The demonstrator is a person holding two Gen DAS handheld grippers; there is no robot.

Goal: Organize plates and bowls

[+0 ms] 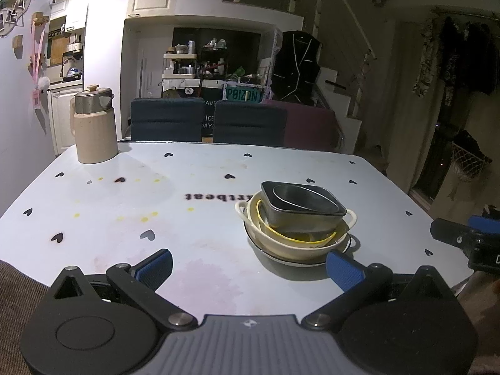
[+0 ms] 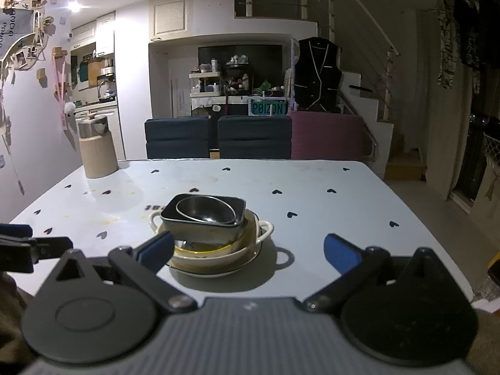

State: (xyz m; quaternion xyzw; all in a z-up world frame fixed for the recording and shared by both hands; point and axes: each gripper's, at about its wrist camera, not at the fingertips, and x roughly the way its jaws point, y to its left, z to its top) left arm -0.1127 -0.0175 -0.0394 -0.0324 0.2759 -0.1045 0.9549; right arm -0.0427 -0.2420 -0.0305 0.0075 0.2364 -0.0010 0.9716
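We hold the left gripper low and level, its two blue-padded fingers spread wide apart with nothing between them. We hold the right gripper in the same pose: jaws fully parted, blue pads facing inward, nothing clasped. Each tool appears in the other's view: the right gripper enters at the right edge of the left wrist view, and the left gripper enters at the left edge of the right wrist view, side by side and apart.
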